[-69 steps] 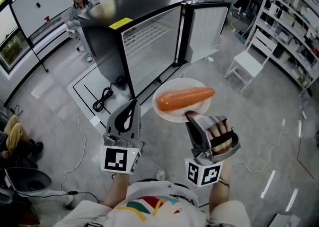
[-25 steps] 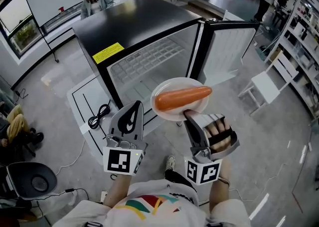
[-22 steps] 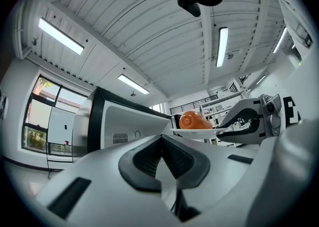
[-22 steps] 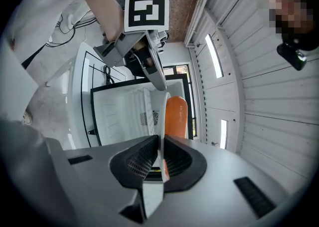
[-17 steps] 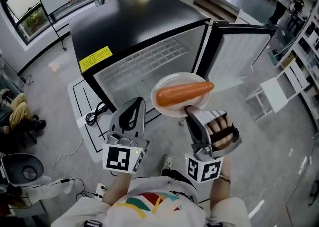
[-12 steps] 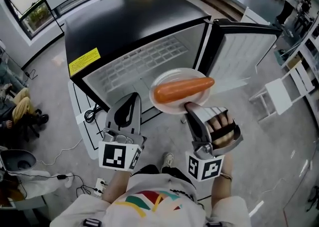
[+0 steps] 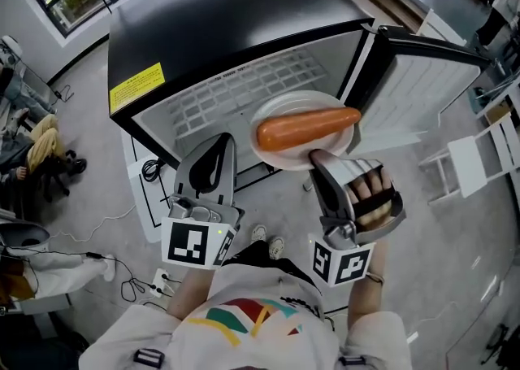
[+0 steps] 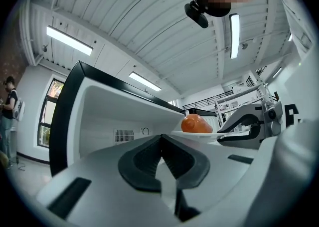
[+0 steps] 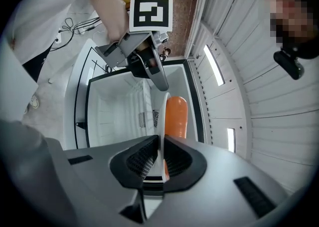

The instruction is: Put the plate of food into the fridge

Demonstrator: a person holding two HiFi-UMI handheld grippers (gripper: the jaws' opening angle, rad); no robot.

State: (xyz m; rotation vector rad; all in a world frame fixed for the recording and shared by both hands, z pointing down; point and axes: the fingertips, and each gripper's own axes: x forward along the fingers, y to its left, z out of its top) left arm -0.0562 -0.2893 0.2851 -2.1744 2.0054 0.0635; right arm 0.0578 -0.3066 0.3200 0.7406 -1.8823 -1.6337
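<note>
Closer to the fridge than 2.8 s ago: it filled the upper head view, and the plate had gone from hanging short of it to overlapping the lower right of its open front. Head view: the right gripper was clamped on the plate's near rim and held it roughly level in the air, with the orange food lying lengthwise across it. The left gripper hung just left of the plate, not touching it, and carried nothing. The fridge door stood swung open to the right, a wire shelf showed inside the white cavity, and a yellow label sat on the black top edge. A white chair stood on the floor off to the right. Left gripper view: the jaws were pressed together with nothing between them; past them I saw the plate edge-on with the orange food on it, the fridge opening behind it, and the right gripper at the plate's right edge. Right gripper view: the jaws pinched the thin plate rim, the orange food lay beyond the tips, the white fridge interior faced the camera, and the left gripper sat above.
</note>
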